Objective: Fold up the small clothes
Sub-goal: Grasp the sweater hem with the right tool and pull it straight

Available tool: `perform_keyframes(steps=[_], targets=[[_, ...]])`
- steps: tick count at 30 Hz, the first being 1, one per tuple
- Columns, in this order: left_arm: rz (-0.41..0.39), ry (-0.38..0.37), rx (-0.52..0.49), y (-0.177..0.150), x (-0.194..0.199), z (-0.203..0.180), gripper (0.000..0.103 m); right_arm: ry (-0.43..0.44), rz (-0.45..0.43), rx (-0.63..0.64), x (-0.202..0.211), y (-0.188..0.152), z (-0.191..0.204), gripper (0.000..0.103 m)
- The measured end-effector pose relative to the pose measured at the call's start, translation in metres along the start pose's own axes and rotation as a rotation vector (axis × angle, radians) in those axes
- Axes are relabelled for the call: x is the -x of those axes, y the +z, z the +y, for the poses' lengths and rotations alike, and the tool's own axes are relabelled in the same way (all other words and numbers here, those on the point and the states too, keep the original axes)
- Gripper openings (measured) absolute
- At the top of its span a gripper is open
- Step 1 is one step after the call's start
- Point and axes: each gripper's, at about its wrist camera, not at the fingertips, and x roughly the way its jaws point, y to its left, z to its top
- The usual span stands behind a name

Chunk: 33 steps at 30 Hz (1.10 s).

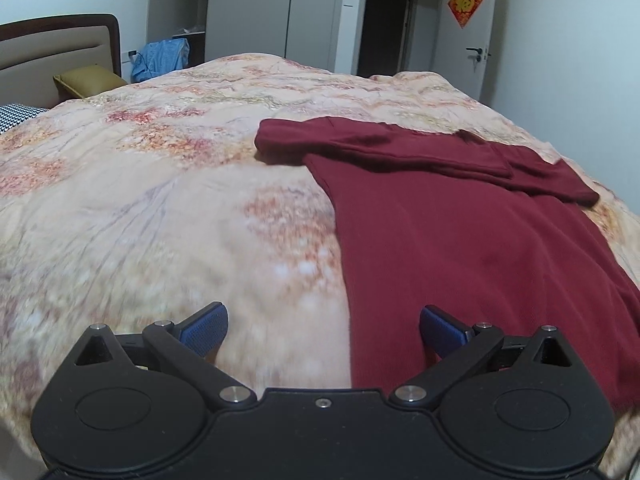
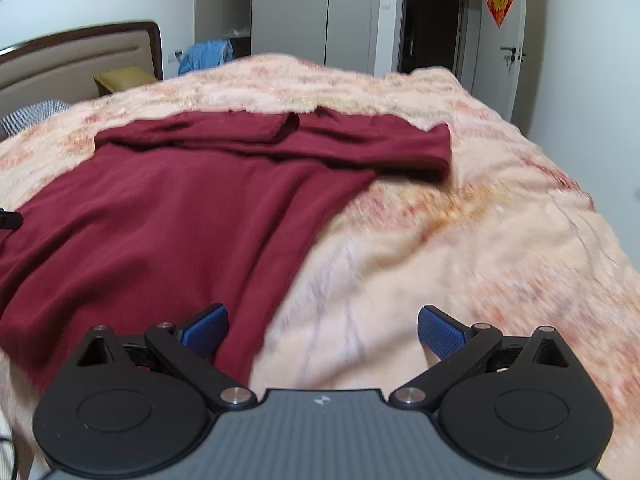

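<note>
A dark red long-sleeved top lies flat on the bed, both sleeves folded across its far end. In the left wrist view it fills the right half; in the right wrist view the top fills the left half. My left gripper is open and empty, hovering over the top's near left edge. My right gripper is open and empty, over the top's near right edge, its left finger above the cloth.
The bed carries a peach floral quilt. A headboard, a yellow-green pillow and a patterned pillow are at the far left. Blue clothes, wardrobes and a door stand beyond the bed.
</note>
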Motion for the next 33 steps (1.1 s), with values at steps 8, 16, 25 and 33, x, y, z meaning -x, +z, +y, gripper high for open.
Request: perform_keyframes(steps=[8, 16, 25, 33], targets=[[0.047, -0.051, 0.009, -0.016, 0.023, -0.007, 0.099, 0.09, -0.036, 0.025, 0.042, -0.033, 0.015, 0.076], [0.057, -0.088, 0.083, -0.014, 0.037, -0.004, 0.067, 0.12, -0.061, -0.051, 0.059, -0.036, 0.016, 0.006], [0.084, -0.035, 0.054, -0.022, 0.034, -0.009, 0.067, 0.092, -0.08, -0.175, 0.076, -0.04, -0.021, 0.005], [0.058, -0.022, -0.012, -0.018, 0.047, -0.018, 0.089, 0.017, -0.129, 0.0, 0.081, -0.04, 0.005, 0.076]])
